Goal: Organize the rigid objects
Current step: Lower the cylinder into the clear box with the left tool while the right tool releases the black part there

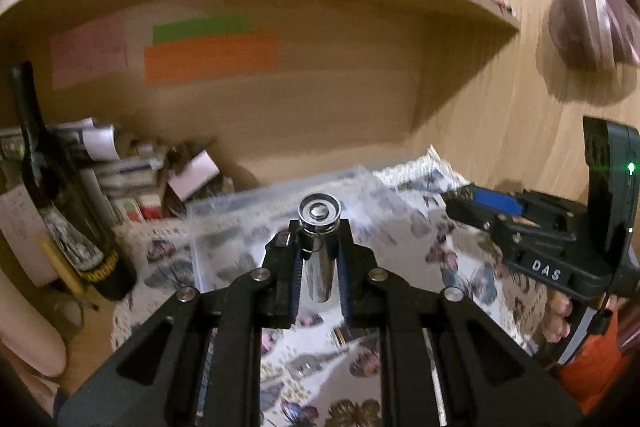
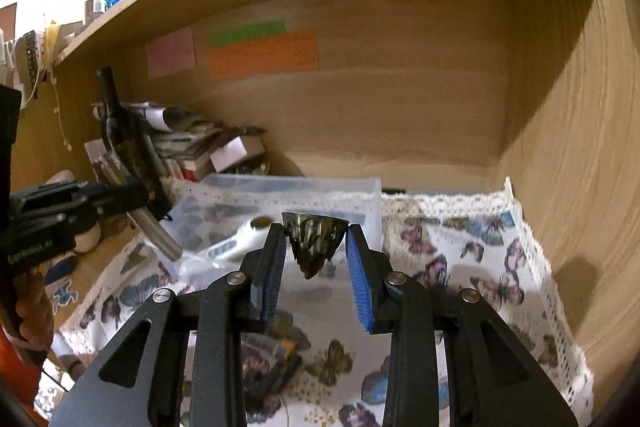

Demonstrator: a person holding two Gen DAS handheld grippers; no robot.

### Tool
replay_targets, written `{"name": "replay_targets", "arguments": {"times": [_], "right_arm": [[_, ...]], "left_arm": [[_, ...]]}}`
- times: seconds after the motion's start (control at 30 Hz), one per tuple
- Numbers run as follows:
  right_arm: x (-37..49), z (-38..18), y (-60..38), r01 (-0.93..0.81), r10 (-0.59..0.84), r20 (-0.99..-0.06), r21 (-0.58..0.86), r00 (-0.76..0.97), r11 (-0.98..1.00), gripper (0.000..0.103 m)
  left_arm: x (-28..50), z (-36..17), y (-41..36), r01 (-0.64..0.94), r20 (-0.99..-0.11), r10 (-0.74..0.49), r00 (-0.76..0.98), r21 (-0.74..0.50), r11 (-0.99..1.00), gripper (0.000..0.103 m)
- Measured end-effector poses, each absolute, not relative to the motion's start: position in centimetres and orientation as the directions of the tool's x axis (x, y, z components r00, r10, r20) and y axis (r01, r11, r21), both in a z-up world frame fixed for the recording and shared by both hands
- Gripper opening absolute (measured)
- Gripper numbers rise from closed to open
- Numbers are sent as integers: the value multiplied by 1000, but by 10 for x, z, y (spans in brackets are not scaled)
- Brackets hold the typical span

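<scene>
My left gripper is shut on a shiny metal cylinder with a round cap, held above the butterfly-print cloth. The same gripper and cylinder show at the left of the right wrist view, over a clear plastic box. My right gripper is shut on a dark fluted metal cone, wide end up, in front of that box. A white tool lies in the box. The right gripper also shows at the right of the left wrist view.
A wooden shelf niche surrounds the cloth, with coloured paper notes on its back wall. A dark bottle and a pile of papers and small boxes stand at the left. The wooden side wall is close on the right.
</scene>
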State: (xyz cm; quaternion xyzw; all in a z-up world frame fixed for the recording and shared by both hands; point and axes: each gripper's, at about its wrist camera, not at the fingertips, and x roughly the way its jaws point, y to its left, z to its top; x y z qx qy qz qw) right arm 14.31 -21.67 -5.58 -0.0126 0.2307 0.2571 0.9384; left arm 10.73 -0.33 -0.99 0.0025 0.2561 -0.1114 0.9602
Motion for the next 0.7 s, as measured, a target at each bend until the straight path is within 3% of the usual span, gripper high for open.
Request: {"name": "replay_targets", "arguments": {"times": [0.23,0.7], "right_arm": [[162,-48,-209,-491,471,-427,71,772,868,28],[211,-98,-191,-484,399,-598,22,695,875,28]], "left_arm": [[133,-3,10,187,-474,-191,860,-55,981,15],[195,-68,1,218,-655,-193,731,-44,975,15]]}}
